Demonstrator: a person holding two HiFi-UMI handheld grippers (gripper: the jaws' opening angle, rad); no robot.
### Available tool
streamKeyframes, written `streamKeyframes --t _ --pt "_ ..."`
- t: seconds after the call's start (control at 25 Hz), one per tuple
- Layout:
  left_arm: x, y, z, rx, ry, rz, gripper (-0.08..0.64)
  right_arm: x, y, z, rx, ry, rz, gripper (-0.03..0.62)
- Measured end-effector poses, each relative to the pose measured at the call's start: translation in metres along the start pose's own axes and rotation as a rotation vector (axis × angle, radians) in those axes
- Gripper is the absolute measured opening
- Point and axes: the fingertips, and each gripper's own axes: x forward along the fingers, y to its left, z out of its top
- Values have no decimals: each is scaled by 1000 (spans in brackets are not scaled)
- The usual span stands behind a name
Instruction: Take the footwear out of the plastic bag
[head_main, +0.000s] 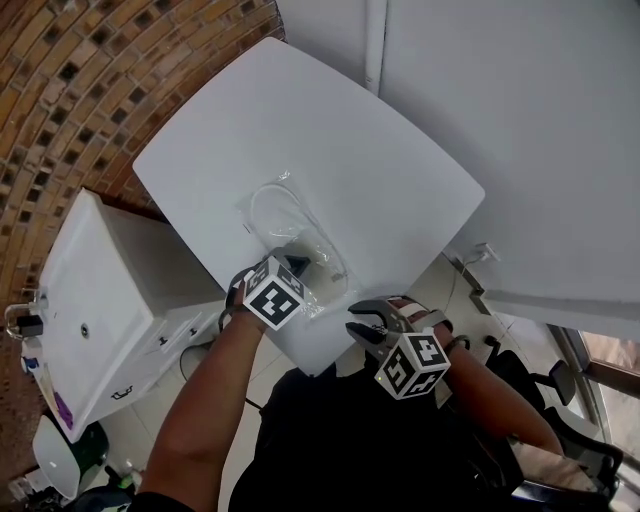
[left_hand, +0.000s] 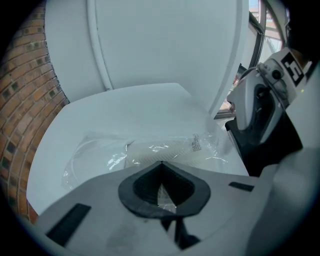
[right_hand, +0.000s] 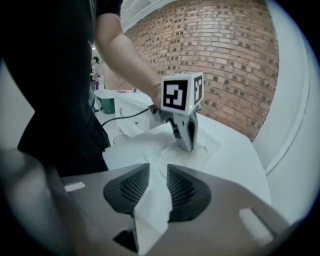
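Left gripper (left_hand: 161, 187) clenched on the clear plastic bag (head_main: 285, 215), pinning it near the near edge of the white table (head_main: 300, 120). Right gripper (right_hand: 154, 185) released. A white fabric piece (right_hand: 150, 200), I judge the flat slipper, lies loose between its jaws and trails from the bag. My plan: grip it deeper and pull near-right, with the left pinch firm.
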Motion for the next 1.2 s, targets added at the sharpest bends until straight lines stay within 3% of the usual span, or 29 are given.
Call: streamKeyframes --t 0.2,0.48,0.6,0.96,1.2 --pt "0 0 0 2 -2 3 8 39 -2 34 90 2 -54 2" --pt "1 -1 0 12 16 6 8 83 26 11 110 198 17 2" --pt "0 0 1 10 10 4 8 86 41 -2 105 216 52 2" --pt "1 0 -1 25 24 12 8 69 41 -30 128 243 55 3" --pt "0 1 1 22 37 30 8 48 9 -60 249 283 -5 3"
